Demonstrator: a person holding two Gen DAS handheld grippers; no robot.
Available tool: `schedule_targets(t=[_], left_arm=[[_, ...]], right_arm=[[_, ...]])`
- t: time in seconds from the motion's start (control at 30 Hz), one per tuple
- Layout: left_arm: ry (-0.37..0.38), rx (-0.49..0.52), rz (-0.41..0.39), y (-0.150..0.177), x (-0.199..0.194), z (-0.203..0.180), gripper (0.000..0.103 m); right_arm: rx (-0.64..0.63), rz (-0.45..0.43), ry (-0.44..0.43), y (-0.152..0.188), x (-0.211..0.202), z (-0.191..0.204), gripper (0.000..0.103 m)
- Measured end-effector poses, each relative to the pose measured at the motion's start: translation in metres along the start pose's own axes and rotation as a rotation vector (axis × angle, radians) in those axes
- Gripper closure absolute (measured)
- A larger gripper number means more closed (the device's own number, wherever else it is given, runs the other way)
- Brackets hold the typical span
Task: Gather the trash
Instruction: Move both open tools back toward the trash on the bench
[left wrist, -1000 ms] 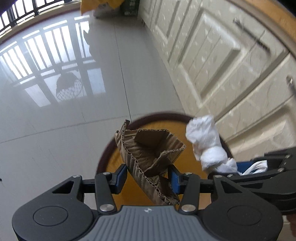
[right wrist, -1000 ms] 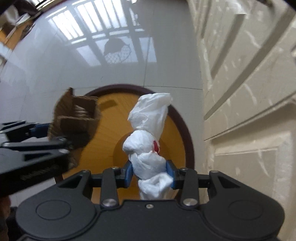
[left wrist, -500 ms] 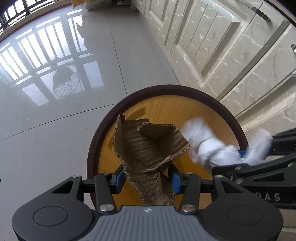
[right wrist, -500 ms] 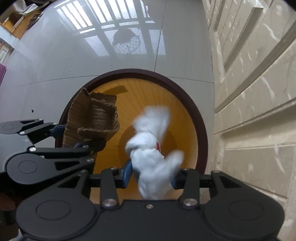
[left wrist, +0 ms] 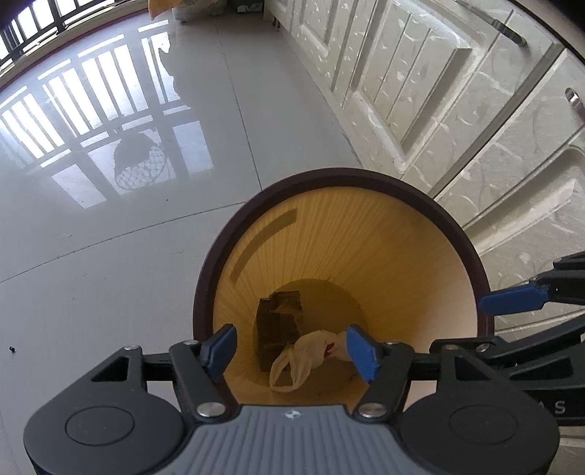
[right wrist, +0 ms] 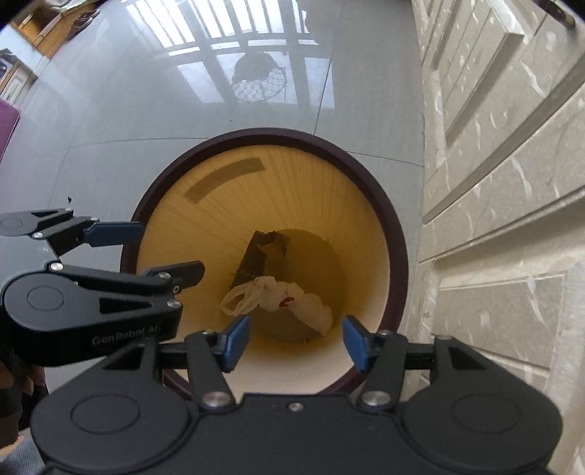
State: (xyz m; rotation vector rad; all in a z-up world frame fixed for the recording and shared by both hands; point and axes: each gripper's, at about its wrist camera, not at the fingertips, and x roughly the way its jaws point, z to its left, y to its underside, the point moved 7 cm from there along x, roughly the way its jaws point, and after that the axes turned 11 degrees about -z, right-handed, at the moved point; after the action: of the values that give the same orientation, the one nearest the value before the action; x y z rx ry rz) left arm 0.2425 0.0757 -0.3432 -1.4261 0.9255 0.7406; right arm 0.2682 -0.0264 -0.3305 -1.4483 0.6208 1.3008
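Observation:
A round yellow bin with a dark brown rim (left wrist: 329,174) (right wrist: 270,133) stands on the floor. At its bottom lie a torn piece of brown cardboard (left wrist: 279,321) (right wrist: 261,252) and a white knotted plastic bag (left wrist: 303,356) (right wrist: 281,297), touching each other. My left gripper (left wrist: 292,349) is open and empty above the bin's near rim. My right gripper (right wrist: 296,341) is open and empty above the bin too. Each gripper shows in the other's view, the right one at the right edge (left wrist: 512,303), the left one at the left (right wrist: 120,252).
A cream patterned cabinet (left wrist: 457,91) (right wrist: 504,164) stands close on the bin's right side. Glossy grey floor tiles (left wrist: 128,219) (right wrist: 182,91) stretch to the left and ahead. A yellow bag and boxes (left wrist: 182,7) sit far back.
Both grippers opened. The cardboard dropped from my left gripper and the white bag from my right gripper into the bin. Both grippers moved over the bin mouth.

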Motion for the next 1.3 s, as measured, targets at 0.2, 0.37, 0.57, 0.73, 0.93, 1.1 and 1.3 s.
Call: schedule_targets(t=[0.2,0.37,0.57,0.73,0.93,1.1,1.3], left_arm=[[-0.016,-0.013,0.007,0.003,-0.014,0.002,0.035],[-0.034,-0.031,-0.003,0.001,-0.033,0.007,0.026],[-0.064,-0.037,-0.006,0.001,-0.061,0.015,0.022],[-0.082,-0.050,-0.027,-0.002,-0.089,0.018,0.014],[-0.108,-0.047,-0.047,-0.007,-0.121,0.017,0.006],[-0.130,-0.073,-0.051,-0.006,-0.144,0.020,0.000],[-0.154,-0.111,-0.057,-0.005,-0.169,0.025,0.000]], right_arm=[[-0.022,-0.012,0.022,0.001,-0.016,0.004,0.037],[-0.043,-0.040,0.027,0.001,-0.035,0.008,0.030],[-0.058,-0.073,0.060,0.001,-0.064,0.006,0.022],[-0.042,-0.099,0.088,-0.001,-0.089,0.004,0.011],[-0.050,-0.114,0.101,-0.001,-0.116,0.008,0.005],[-0.051,-0.128,0.082,0.001,-0.135,0.015,0.004],[-0.063,-0.169,0.093,0.000,-0.164,0.022,0.003]])
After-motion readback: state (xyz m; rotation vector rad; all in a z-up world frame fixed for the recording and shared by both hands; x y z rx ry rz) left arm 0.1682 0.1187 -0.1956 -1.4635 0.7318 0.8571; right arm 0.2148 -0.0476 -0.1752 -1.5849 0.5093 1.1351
